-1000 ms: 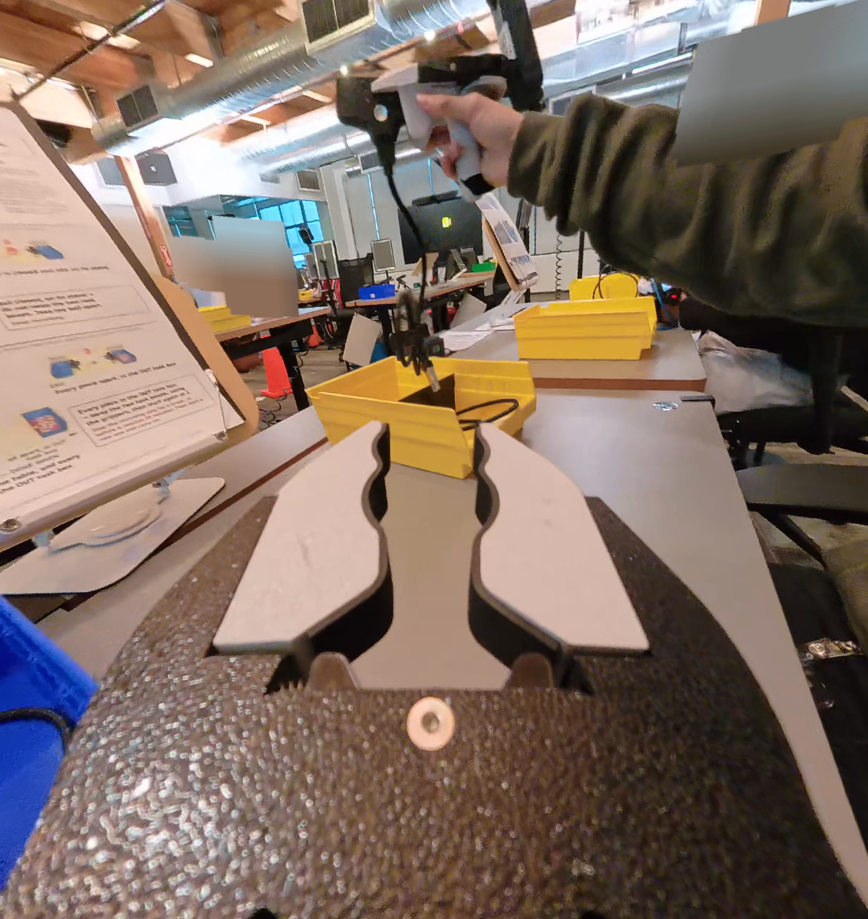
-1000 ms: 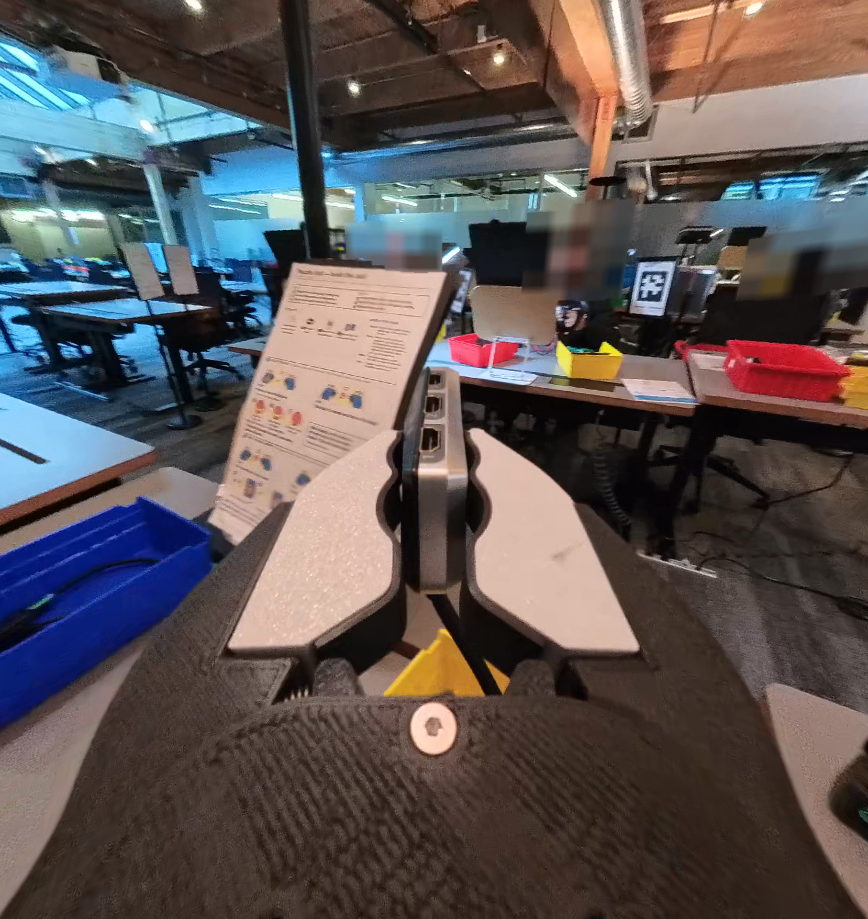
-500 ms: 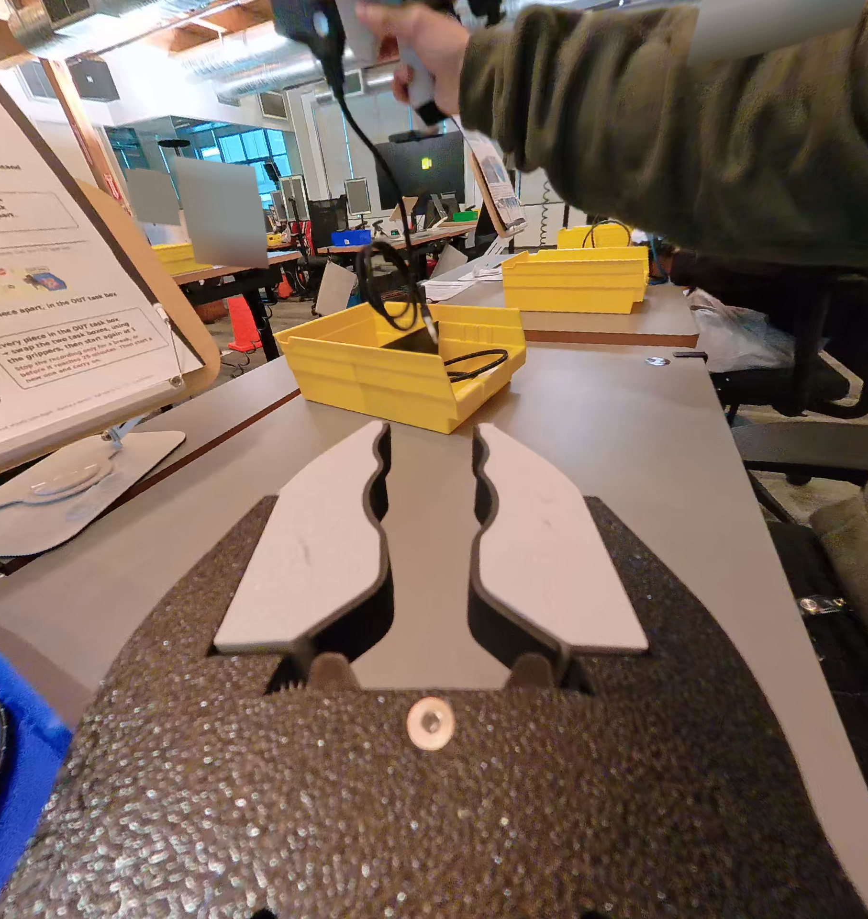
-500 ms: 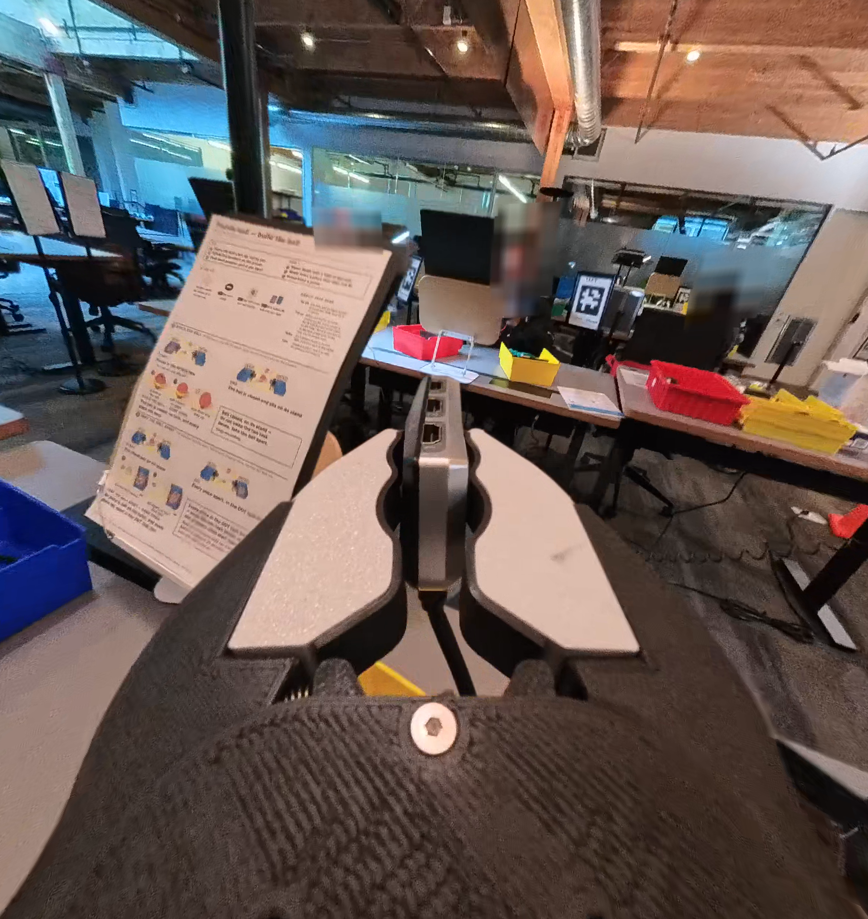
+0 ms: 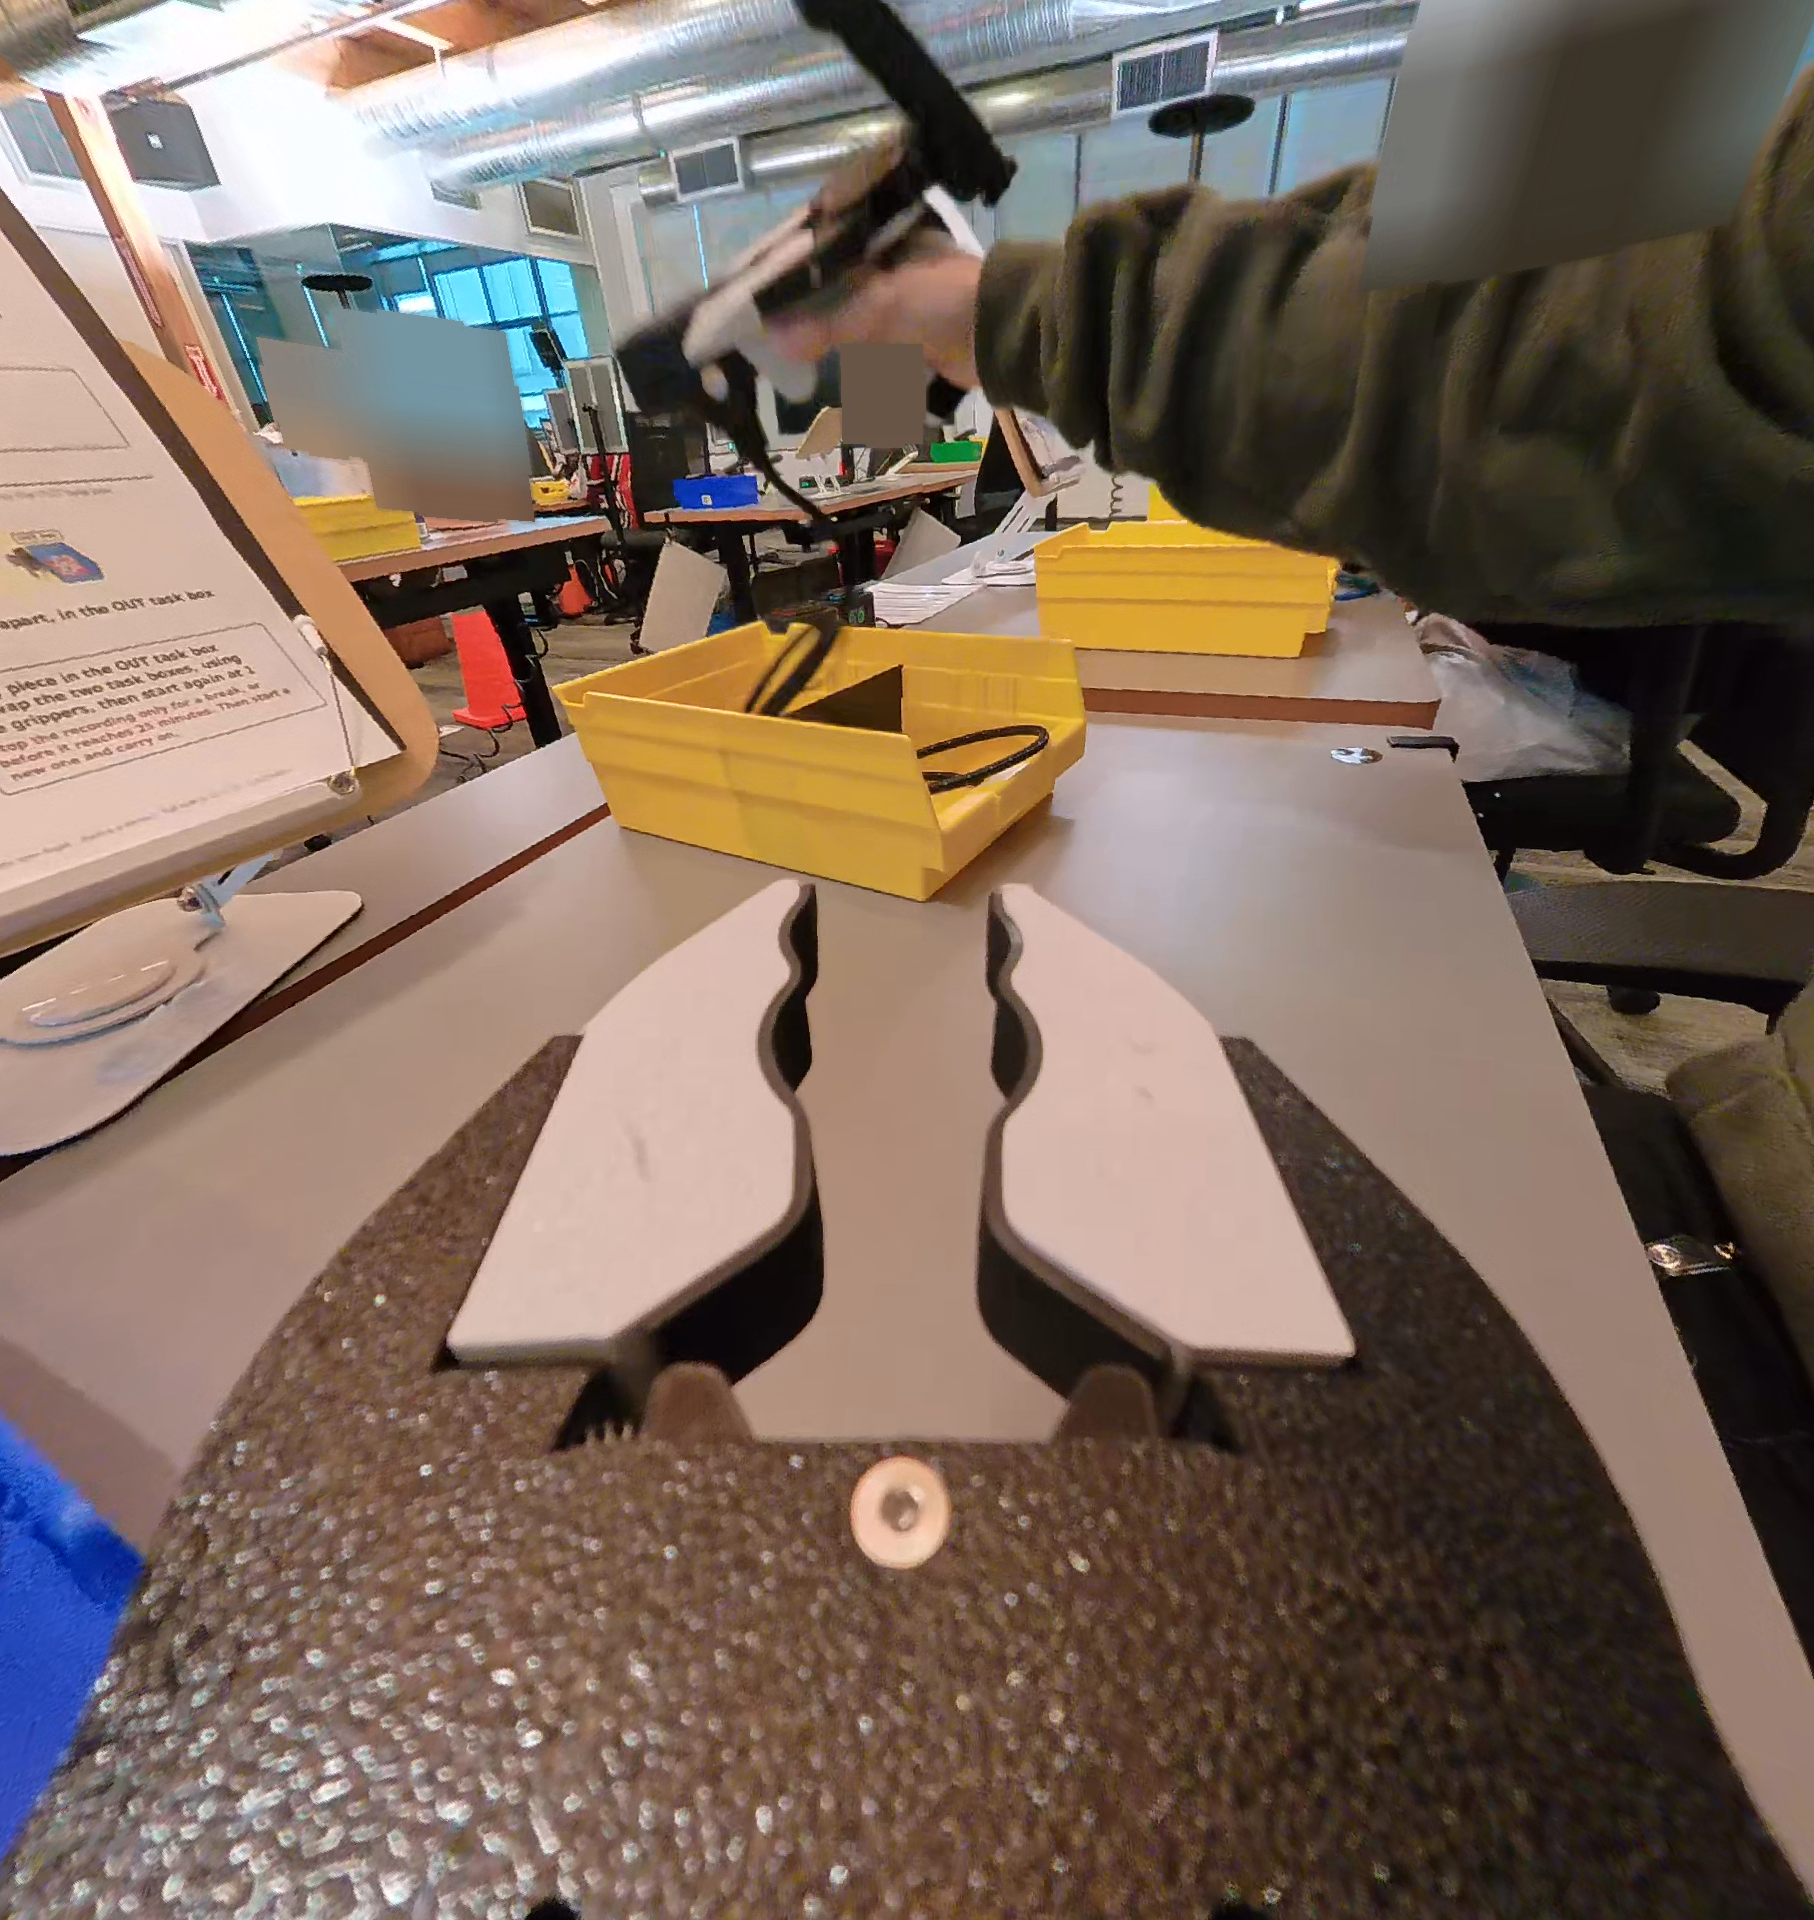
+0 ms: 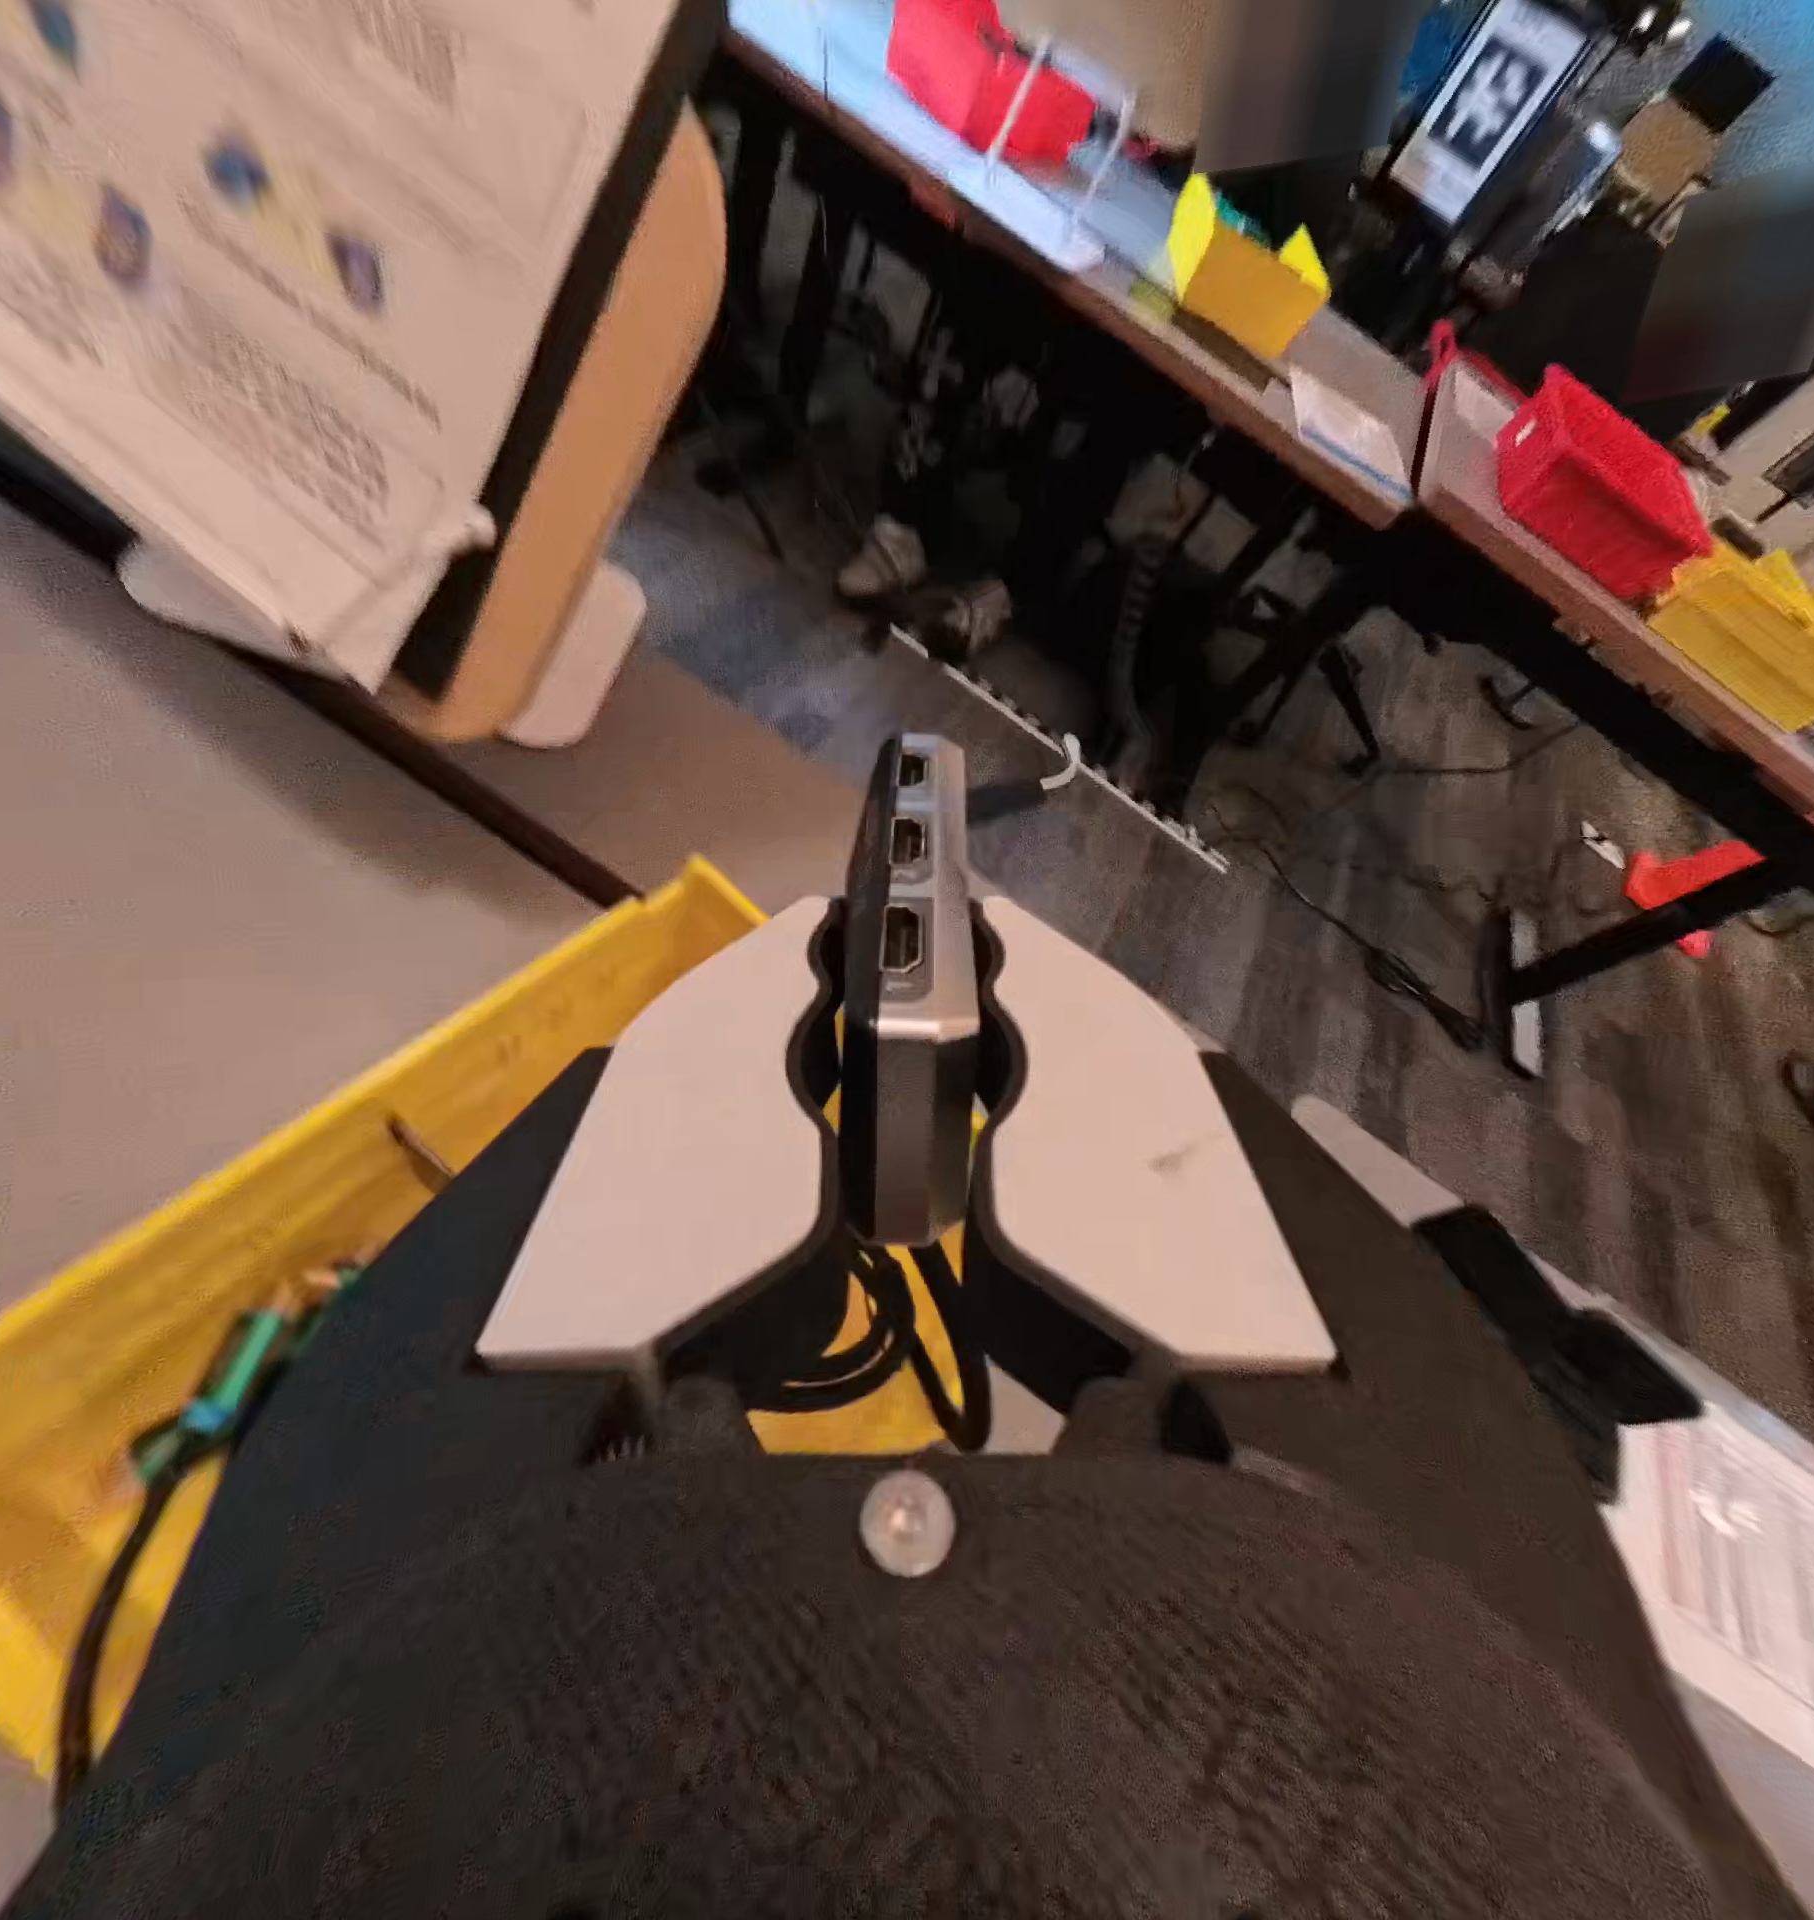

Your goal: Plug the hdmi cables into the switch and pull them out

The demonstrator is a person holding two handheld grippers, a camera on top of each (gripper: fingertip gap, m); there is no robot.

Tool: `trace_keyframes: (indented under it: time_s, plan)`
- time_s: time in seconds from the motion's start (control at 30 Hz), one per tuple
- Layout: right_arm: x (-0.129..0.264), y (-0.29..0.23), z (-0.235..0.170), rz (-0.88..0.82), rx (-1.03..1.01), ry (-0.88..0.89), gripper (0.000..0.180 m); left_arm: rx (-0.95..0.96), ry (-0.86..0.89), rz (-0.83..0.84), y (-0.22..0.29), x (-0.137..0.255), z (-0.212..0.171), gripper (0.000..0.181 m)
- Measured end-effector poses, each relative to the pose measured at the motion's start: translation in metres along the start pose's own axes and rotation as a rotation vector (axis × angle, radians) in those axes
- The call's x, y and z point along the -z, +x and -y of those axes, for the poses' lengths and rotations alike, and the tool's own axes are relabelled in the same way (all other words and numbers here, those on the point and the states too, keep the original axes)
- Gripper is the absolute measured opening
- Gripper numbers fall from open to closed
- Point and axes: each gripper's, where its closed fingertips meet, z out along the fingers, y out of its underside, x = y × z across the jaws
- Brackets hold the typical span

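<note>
1. The left gripper (image 5: 898,935) is hovering low over the grey table (image 5: 1246,935), its fingers standing apart with nothing between them.
2. A blue bin (image 5: 20,1662) is poking in at the lower left corner, mostly cut off.
3. Ahead of the left fingertips, a yellow bin (image 5: 778,790) is sitting on the table, a black cable (image 5: 986,750) looping over its low front edge; the rest of its contents are hidden by the walls.
4. The right gripper (image 6: 903,914) is clamping the grey switch (image 6: 918,997) edge-on, three empty ports facing up beyond the fingertips.
5. Under it, black cables (image 6: 882,1340) are hanging over the same yellow bin; where they join the switch is hidden.
6. In the left wrist view that gripper is blurring above the bin, gripped by a hand (image 5: 913,312).
</note>
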Motion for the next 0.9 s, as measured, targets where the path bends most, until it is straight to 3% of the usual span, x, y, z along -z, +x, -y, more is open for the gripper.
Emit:
trace_keyframes:
  time_s: [0.3, 0.47, 0.57, 0.67, 0.8, 0.9]
  plan:
    - [-0.050, -0.073, -0.091, 0.117, 0.335, -0.368, 0.022, 0.005, -0.009, -0.012, 0.001, -0.002, -0.003, 0.029]
    - [-0.081, -0.108, -0.112, 0.173, 0.319, -0.495, 0.030, -0.011, -0.030, -0.024, 0.005, -0.004, -0.005, 0.029]
    - [-0.094, -0.106, -0.113, 0.117, 0.173, -0.497, 0.036, -0.011, -0.031, -0.031, 0.006, -0.004, -0.005, 0.029]
    - [-0.094, -0.113, -0.101, 0.195, -0.015, -0.425, 0.054, -0.021, -0.036, -0.033, 0.007, -0.003, -0.005, 0.029]
    - [-0.084, -0.096, -0.100, 0.153, -0.026, -0.412, 0.070, -0.016, -0.022, -0.041, 0.007, -0.001, -0.002, 0.029]
    - [-0.073, -0.091, -0.091, 0.122, 0.043, -0.385, 0.055, -0.011, -0.020, -0.046, 0.007, -0.001, -0.002, 0.029]
